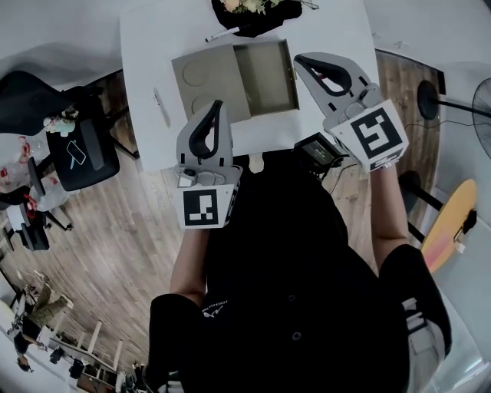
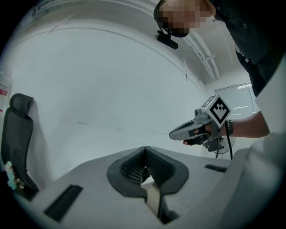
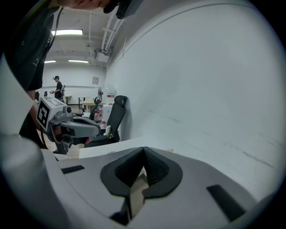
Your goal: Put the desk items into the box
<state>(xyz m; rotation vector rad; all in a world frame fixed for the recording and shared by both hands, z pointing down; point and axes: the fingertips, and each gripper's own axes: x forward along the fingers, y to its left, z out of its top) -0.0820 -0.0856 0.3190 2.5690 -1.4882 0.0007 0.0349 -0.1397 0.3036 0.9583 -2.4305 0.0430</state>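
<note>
Markings here are few: a black-and-white square pattern sits on the cube of the left gripper [image 1: 219, 105] and of the right gripper [image 1: 301, 60], and a small red-and-white label [image 2: 2, 91] at the edge of the left gripper view is too small to read.

Both tools are closed with nothing between the jaws; in each gripper view the ribbed dark pads meet at the tip (left gripper [image 2: 144, 151], right gripper [image 3: 144, 150]). Both views face a plain white wall [image 2: 111, 85].

The box [image 1: 265, 77] lies open on the far half of a white table [image 1: 146, 46], its lid [image 1: 203, 80] folded flat to the left. The left gripper is on the near side of the lid, and the right gripper's tip shows just beside the box's right edge. A pen [image 1: 222, 34] rests beyond the box beside a dark object [image 1: 257, 21] cut off by the top edge. A second thin pen-like stick [image 1: 161, 107] lies left of the lid.

The floor [image 1: 115, 246] is wood planks. A black office chair [image 1: 73, 150] stands left of the table, and a fan [image 1: 483, 100] stands at the right.
</note>
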